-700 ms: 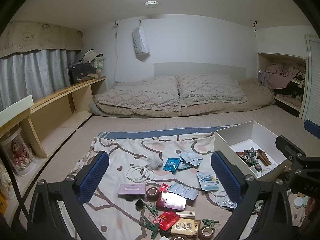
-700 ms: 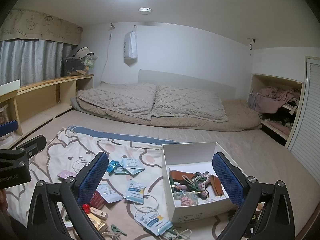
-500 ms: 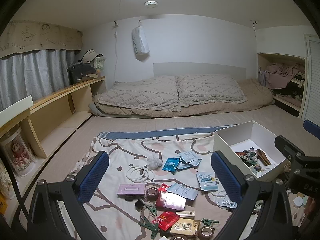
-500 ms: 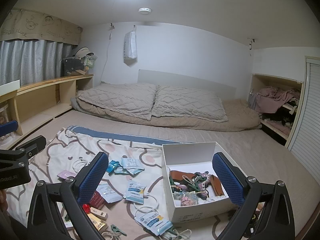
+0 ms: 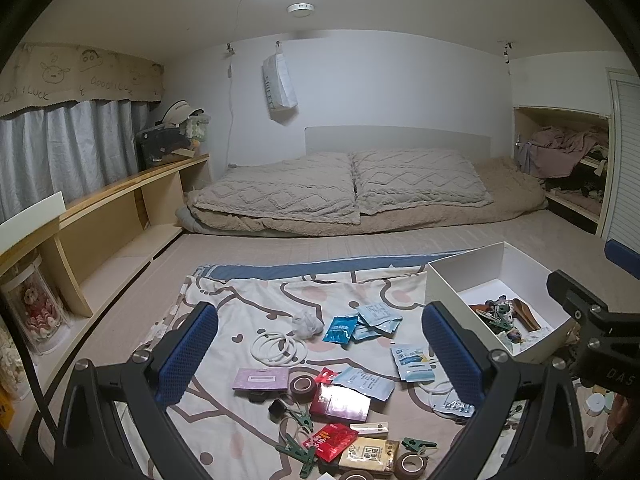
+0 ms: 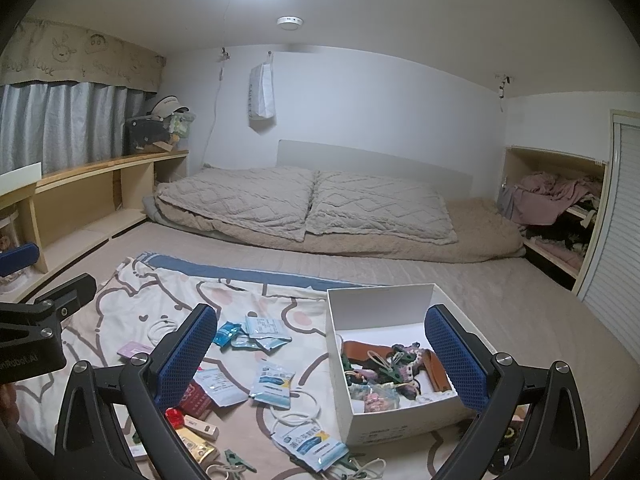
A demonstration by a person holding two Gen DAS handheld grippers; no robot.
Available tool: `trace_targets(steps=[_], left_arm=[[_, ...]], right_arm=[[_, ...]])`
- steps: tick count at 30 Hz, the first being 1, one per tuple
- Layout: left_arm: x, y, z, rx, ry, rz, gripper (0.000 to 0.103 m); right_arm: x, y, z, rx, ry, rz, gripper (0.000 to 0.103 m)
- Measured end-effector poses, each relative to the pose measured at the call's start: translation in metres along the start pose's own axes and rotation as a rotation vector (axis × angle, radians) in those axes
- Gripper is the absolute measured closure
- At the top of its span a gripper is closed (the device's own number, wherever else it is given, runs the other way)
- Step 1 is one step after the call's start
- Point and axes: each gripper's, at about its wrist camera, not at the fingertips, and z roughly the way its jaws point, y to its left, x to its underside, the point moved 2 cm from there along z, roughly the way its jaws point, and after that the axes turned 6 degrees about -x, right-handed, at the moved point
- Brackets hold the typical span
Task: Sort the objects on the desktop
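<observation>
My left hand-held gripper hangs above the clutter with its blue-padded fingers spread wide and nothing between them. My right hand-held gripper is likewise spread wide and empty, its blue pads framing the lower half of the right wrist view.

Everything lies on a cream cartoon-print blanket with a blue border, spread over the bed in the lower middle of both frames. Between the left fingers I see a stack of white plastic rings, a crumpled white mesh ball just beyond them, and a cluster of teal and pale blue foil sachets to the right. Lower down sit a flat lilac packet, a brown tape roll just beside it, a shiny dark-red box, a red snack wrapper and several green plastic clips near the bottom edge.

The open white cardboard box stands in the lower centre-right of the right wrist view, at the blanket's right side. It holds a jumble of brown leather pieces, clips and small trinkets. A blue-and-white sachet lies just left of the box, and another sachet lies in front of its near left corner.

Two beige quilted pillows rest at the head of the bed, mid-frame.
</observation>
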Motion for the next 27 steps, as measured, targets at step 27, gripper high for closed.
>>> trace_targets(steps=[27], left_arm=[[0.022, 0.006, 0.032, -0.014, 0.055, -0.027, 0.0]], right_arm=[[0.021, 0.001, 0.029, -0.057, 0.056, 0.036, 0.0]])
